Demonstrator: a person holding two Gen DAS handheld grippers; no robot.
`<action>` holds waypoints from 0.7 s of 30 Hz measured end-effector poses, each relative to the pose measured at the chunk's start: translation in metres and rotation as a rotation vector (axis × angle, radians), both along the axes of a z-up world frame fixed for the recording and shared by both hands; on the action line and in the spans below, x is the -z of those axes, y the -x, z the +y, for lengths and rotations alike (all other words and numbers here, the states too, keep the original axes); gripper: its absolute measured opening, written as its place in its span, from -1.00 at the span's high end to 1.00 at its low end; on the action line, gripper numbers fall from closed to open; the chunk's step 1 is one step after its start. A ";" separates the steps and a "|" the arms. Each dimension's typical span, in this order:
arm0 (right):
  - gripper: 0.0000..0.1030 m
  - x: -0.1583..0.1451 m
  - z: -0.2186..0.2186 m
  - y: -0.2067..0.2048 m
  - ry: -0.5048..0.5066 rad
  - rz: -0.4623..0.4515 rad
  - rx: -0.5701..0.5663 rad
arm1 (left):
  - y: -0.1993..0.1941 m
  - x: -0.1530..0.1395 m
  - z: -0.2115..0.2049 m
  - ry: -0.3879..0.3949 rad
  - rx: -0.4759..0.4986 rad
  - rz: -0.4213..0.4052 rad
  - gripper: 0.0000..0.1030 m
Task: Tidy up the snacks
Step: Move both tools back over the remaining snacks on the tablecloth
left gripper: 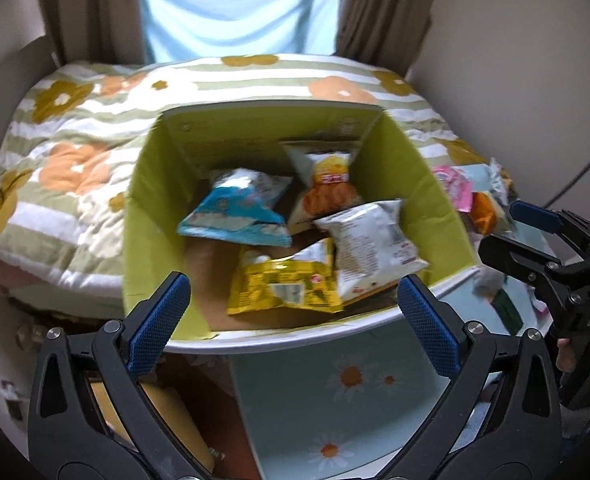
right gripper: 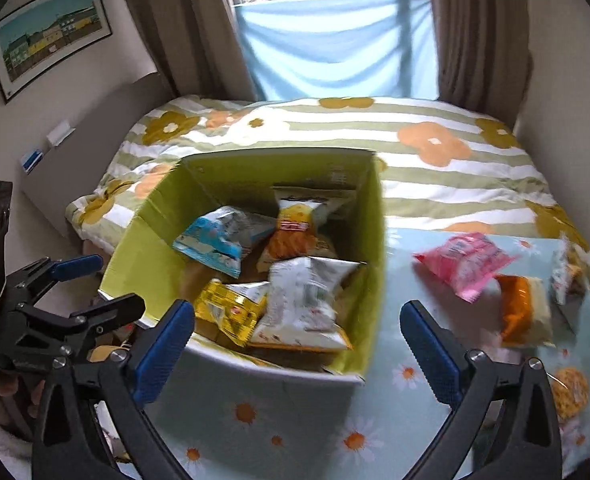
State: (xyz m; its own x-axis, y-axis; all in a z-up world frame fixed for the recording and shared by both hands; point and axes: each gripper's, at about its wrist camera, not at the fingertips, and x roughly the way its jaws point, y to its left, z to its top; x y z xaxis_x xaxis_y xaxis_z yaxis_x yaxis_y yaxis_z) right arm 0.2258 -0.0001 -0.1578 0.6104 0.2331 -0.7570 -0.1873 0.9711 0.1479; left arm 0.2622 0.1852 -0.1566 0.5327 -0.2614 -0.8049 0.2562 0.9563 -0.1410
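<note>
Both the left gripper (left gripper: 293,300) and right gripper (right gripper: 297,334) stood with jaws spread wide, holding nothing. Just beyond them the green box (right gripper: 369,240) held four snack bags; a pink bag (right gripper: 465,262) lay on the desk (right gripper: 411,408) right of it.

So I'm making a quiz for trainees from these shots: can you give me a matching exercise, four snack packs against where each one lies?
Things:
1. blue pack
2. yellow pack
3. pink pack
4. white pack

Places:
A. on the daisy cloth, right of the box
B. in the box, near left, beside the white pack
C. in the box, far left
D. in the box, near right

Pairs: 1-C, 2-B, 3-A, 4-D
</note>
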 end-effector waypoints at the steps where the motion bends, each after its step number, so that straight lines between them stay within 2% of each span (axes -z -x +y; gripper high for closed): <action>1: -0.99 -0.002 -0.005 0.006 0.010 -0.005 0.021 | 0.001 -0.001 -0.005 0.004 0.013 -0.007 -0.99; 6: -0.99 -0.015 -0.037 0.029 0.023 -0.034 0.119 | 0.005 -0.008 -0.032 0.011 0.068 -0.034 -0.99; 11: -0.99 -0.032 -0.087 0.048 0.028 -0.106 0.230 | 0.007 -0.018 -0.070 0.008 0.113 -0.055 -0.99; 16: -0.99 -0.035 -0.142 0.058 0.012 -0.111 0.260 | 0.011 -0.026 -0.124 0.007 0.134 -0.072 -0.99; 21: -0.99 -0.029 -0.191 0.062 0.017 -0.077 0.246 | 0.013 -0.024 -0.187 0.020 0.120 -0.053 -0.99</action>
State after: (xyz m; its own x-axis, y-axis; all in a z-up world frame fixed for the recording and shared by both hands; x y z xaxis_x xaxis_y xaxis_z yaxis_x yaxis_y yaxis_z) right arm 0.1642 -0.1913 -0.1284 0.7033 0.0580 -0.7085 0.0452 0.9910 0.1261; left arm 0.2491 -0.0020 -0.1329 0.5385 -0.3415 -0.7703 0.3760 0.9155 -0.1430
